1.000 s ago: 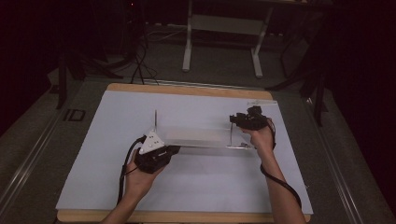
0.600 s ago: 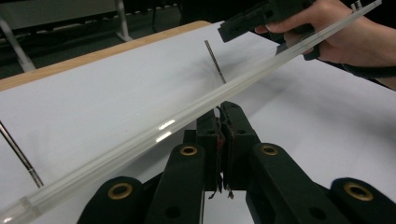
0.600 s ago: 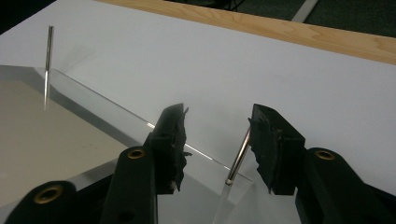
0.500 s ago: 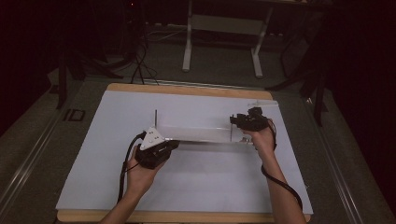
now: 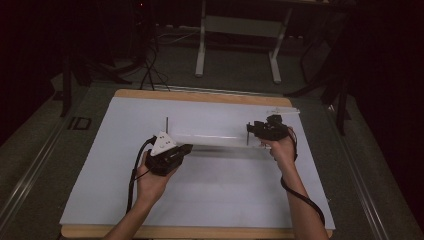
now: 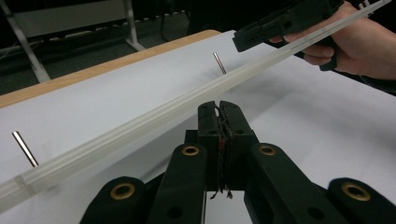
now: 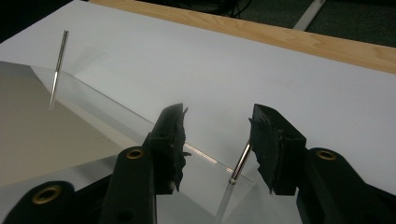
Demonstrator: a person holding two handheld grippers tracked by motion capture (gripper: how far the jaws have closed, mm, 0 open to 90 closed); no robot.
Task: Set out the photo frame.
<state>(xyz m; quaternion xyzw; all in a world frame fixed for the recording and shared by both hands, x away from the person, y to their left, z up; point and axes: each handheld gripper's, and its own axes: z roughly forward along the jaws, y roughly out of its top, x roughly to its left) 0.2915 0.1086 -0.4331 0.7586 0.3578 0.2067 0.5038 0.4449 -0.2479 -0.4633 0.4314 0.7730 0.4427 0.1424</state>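
Observation:
A long clear plastic sheet (image 5: 215, 139) spans two thin metal pins, one (image 5: 166, 122) on the left and one (image 5: 247, 136) on the right, upright in the white tabletop. My left gripper (image 5: 189, 148) sits at the sheet's near left end. In the left gripper view its jaws (image 6: 219, 105) are pressed together just below the sheet's edge (image 6: 140, 123), and I see nothing between them. My right gripper (image 5: 250, 129) hangs over the sheet's right end. Its jaws (image 7: 217, 116) stand apart, with the right pin (image 7: 240, 163) and the sheet's corner (image 7: 93, 135) between them, untouched.
The white sheet-covered table (image 5: 210, 200) has a wooden rim (image 5: 200, 95) at the back. A small clear strip (image 5: 282, 111) lies at the back right. Beyond the table stand the legs of another bench (image 5: 202, 45) and cables on a dark floor.
My left gripper has edged slightly toward the clear sheet. The right hand and its gripper have stayed where they were.

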